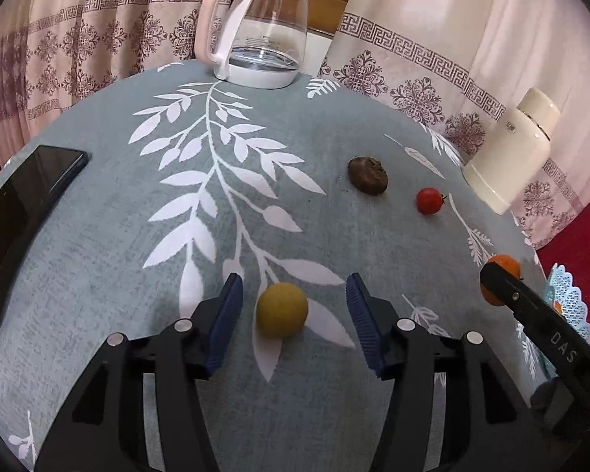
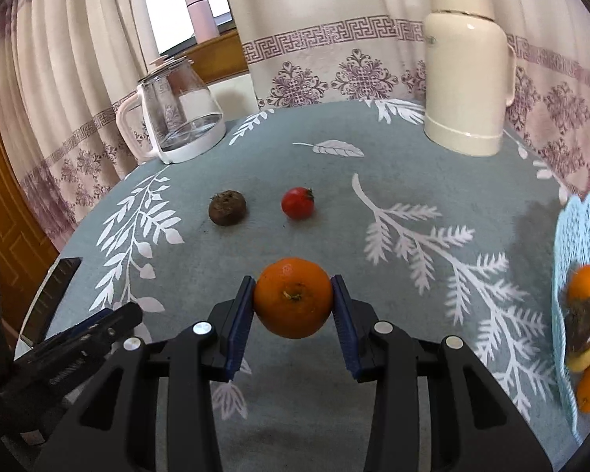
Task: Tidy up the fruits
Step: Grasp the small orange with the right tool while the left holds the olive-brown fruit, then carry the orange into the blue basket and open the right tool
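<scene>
Basket (image 2: 578,236) at tablecloth (image 2: 295,157) right edge.

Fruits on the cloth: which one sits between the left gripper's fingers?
The yellow fruit, lying untouched between the open fingers; the tomato and brown fruit lie farther off.

We found the orange (image 2: 293,297) pinched between blue pads, clear of the cloth. A yellow fruit (image 1: 281,310) lay on the cloth. A brown fruit (image 2: 227,207) and tomato (image 2: 297,203) sat just apart. The basket (image 2: 574,236) held oranges and other fruit.
</scene>
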### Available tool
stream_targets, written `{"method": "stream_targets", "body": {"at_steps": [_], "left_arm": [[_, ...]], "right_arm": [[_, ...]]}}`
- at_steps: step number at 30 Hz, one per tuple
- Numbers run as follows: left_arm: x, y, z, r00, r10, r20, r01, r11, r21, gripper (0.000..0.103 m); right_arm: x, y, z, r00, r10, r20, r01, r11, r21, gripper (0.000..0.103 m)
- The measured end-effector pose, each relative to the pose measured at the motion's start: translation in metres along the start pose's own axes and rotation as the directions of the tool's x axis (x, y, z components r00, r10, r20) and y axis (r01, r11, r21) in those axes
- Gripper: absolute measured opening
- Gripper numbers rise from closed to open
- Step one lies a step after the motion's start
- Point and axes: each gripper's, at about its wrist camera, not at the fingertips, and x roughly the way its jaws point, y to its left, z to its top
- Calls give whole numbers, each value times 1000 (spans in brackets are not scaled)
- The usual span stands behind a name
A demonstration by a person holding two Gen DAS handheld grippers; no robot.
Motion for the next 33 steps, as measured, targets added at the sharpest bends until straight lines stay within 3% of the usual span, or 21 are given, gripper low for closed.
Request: {"method": "stream_targets", "body": {"at_steps": [9,10,12,33], "left_arm": [[3,-6,-2,1000,7,-18,-6,999,43,56],[3,-6,-2,1000,8,-17,-7,999,43,53],[5,-5,-2,1000,16,-22,-15,999,36,27],[-16,-20,-4,994,-49,93,40,994,101,26]], "right_arm": [[2,-9,-2,1000,25,1,-25,999,38,39],[1,-7,-3,1000,22,2,-22,999,31,39],[0,-4,-3,1000,19,10,-19,1000,16,39],[-12,-8,-7,998,-6,55,3,999,43,39]]}}
